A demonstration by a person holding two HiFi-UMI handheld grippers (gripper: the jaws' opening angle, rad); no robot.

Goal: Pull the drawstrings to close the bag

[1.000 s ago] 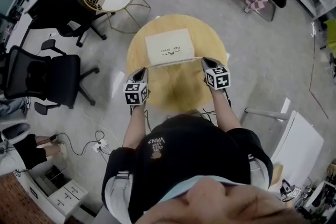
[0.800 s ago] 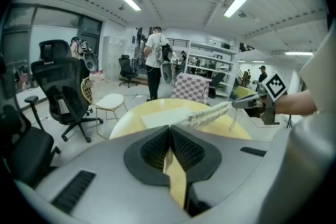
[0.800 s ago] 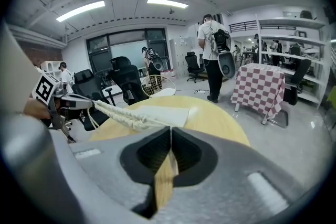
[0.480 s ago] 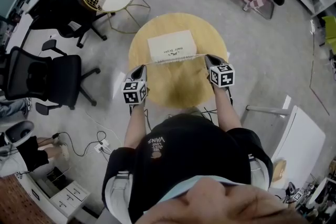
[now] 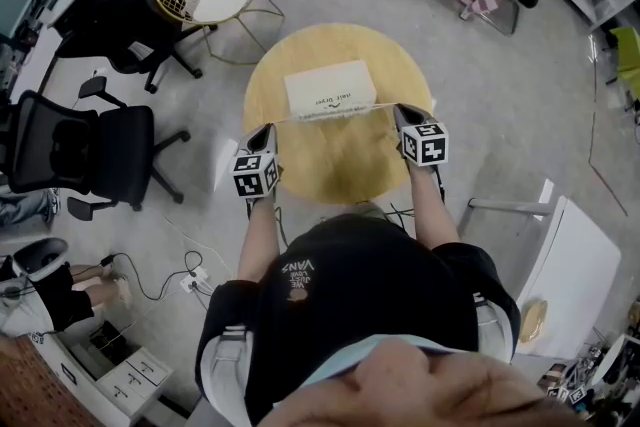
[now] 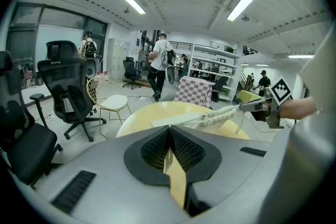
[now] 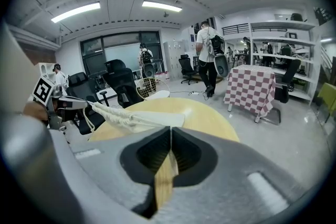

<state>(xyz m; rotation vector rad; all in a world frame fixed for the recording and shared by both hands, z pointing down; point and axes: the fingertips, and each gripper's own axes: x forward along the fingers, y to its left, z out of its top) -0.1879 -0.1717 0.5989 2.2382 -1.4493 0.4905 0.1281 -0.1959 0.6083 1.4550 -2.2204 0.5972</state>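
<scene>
Bag [image 5: 330, 90] on tbl [image 5: 335, 170], drawstrings [image 5: 285, 120] taut, chairs [image 5: 90, 150] nearby

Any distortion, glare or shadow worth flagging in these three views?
Head view: strong fisheye bend; the person's shadow darkens the table's near side. Left gripper view: dark circular vignette, ceiling light blown out. Right gripper view: same vignette and glare.

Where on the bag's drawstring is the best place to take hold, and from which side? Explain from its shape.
Grip the drawstring at its loose ends, beyond the two near corners of the bag. Come in from each side with the jaws across the thin cord. It runs along that near edge, so outward pulls should cinch the mouth.
</scene>
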